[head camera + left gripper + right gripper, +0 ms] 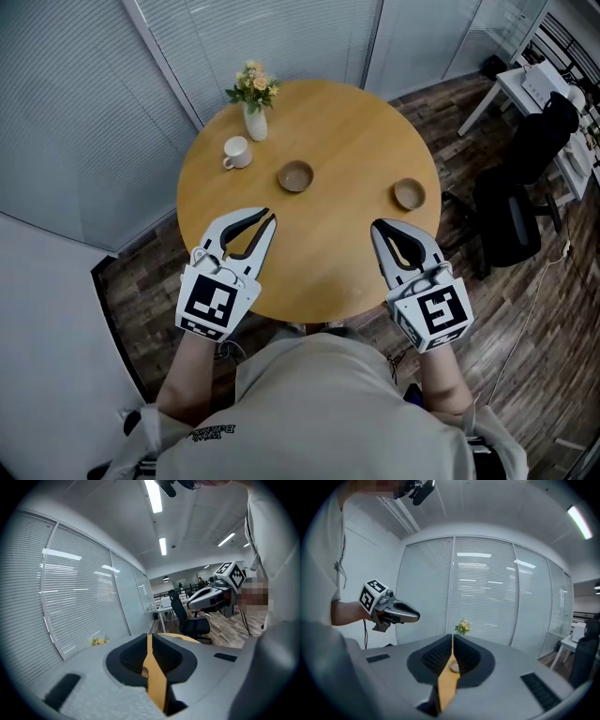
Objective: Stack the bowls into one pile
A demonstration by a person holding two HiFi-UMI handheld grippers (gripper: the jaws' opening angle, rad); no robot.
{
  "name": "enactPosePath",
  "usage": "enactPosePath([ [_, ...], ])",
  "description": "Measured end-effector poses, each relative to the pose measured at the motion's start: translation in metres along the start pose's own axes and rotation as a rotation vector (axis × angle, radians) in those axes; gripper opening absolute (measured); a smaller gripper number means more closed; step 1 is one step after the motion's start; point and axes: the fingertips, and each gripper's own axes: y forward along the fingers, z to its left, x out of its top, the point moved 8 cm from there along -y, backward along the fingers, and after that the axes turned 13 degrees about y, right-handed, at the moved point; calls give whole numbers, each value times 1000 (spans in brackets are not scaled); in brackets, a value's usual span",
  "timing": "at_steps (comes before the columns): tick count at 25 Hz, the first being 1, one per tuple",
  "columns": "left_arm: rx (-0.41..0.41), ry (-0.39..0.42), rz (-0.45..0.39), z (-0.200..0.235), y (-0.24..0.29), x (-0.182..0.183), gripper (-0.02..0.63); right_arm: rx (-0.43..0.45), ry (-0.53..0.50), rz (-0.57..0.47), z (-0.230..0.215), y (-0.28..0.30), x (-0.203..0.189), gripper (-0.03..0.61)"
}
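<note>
Two brown bowls stand apart on the round wooden table [337, 253], one near its middle [295, 175] and one by the right edge [409, 194]. My left gripper [271, 218] hovers over the table's near left part, short of the middle bowl, jaws shut on nothing. My right gripper [375, 225] is over the near right part, just short and left of the right bowl, jaws together and empty. In the right gripper view a bowl [454, 667] shows through the slit between the jaws [453, 637]. The left gripper view [149, 637] shows only a strip of table between its jaws.
A white cup [236, 152] and a white vase of flowers [254, 105] stand at the table's far left. A black office chair [511, 202] and a white desk [525, 89] stand to the right of the table. Blinds cover the glass walls behind.
</note>
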Motion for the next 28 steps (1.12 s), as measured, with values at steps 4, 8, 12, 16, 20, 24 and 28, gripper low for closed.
enactPosePath([
  [4,-25,62,47,11,13,-4,21,-13,8,-6,-6,0,2,32],
  [8,-63,108,80,23,28,-13,21,-10,14,-5,-8,5,1,32],
  [12,-55,108,78,35,44,-17,23,-3,19,-12,-9,10,2,32],
  [16,-127,134,130,38,61,-22,101,-10,30,-9,-9,11,3,32],
  [20,-153,162,166,46,77,-31,101,5,15,-15,-9,19,5,32],
  [24,-175,157,179,53,97,-42,101,10,27,-13,-8,29,3,32],
  [28,-218,124,194,55,120,-59,106,10,36,-3,-10,37,-1,32],
])
